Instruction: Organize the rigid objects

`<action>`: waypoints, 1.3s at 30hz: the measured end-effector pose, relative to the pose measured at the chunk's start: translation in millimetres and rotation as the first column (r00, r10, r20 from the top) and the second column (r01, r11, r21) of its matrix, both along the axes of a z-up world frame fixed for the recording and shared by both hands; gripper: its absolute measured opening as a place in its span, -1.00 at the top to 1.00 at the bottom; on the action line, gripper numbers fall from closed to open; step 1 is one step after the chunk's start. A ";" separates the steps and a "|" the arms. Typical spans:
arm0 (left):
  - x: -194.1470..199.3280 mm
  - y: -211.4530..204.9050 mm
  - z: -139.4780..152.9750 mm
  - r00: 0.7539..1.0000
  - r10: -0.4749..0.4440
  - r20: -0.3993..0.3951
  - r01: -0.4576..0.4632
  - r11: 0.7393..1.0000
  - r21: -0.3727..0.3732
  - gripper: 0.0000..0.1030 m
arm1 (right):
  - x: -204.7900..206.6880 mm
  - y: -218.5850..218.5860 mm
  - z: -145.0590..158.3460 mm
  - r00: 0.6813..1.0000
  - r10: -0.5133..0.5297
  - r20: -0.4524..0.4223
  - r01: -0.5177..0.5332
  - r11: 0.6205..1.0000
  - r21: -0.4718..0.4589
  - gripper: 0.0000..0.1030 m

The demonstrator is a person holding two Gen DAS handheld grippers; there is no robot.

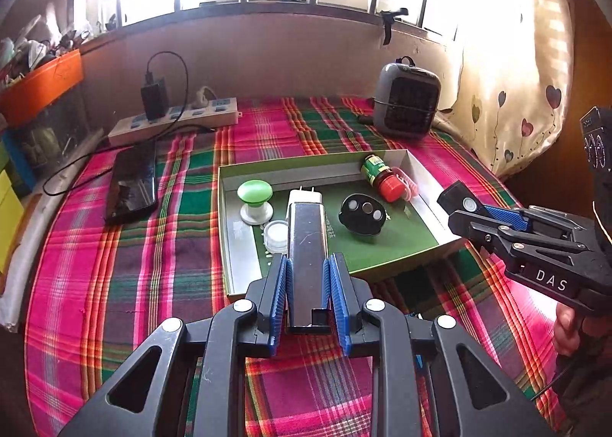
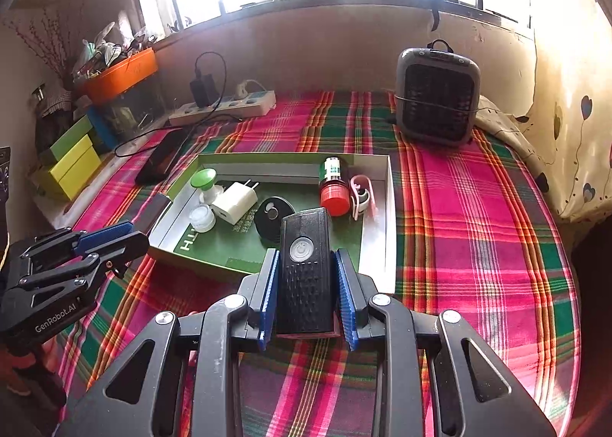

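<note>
Both your grippers are loaded right now. Your left gripper [image 1: 308,268] is clamped on a slim dark bar-shaped device [image 1: 307,242], and your right gripper [image 2: 306,265] grips a black textured device with a round power button [image 2: 304,265]. Both hang over the near edge of the green tray [image 2: 290,160] on the plaid surface [image 2: 478,207], which holds a red-capped bottle [image 2: 334,186], a white charger [image 2: 235,202] and a green-topped knob [image 2: 204,180].
</note>
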State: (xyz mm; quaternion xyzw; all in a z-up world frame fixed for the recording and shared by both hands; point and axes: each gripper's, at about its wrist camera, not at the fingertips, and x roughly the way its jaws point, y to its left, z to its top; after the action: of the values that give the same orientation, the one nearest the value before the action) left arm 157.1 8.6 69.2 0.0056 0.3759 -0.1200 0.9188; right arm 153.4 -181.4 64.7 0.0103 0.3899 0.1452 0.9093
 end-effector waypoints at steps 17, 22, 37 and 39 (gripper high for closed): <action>46.9 1.1 -23.1 0.999 0.003 -0.049 -0.005 0.999 -0.035 0.58 | 54.3 6.0 -21.5 0.998 0.006 -0.063 -0.006 1.000 0.003 0.43; 55.6 -0.1 -31.6 0.998 0.001 -0.065 -0.003 0.999 -0.033 0.58 | 65.3 8.9 -31.2 0.996 0.011 -0.090 -0.012 1.000 -0.005 0.43; 66.3 -2.8 -37.3 0.998 0.002 -0.064 -0.004 1.000 -0.024 0.58 | 75.9 12.1 -46.0 0.994 0.014 -0.109 -0.018 0.999 -0.031 0.43; 67.8 -2.2 -37.7 0.998 0.008 -0.065 -0.010 1.000 -0.025 0.58 | 74.9 12.0 -46.2 0.994 0.016 -0.107 -0.019 0.999 -0.028 0.43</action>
State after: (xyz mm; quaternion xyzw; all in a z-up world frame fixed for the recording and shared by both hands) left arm 224.8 6.4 31.5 -0.0115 0.4039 -0.1207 0.9068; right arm 228.4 -169.4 18.5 0.0017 0.4400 0.1467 0.8859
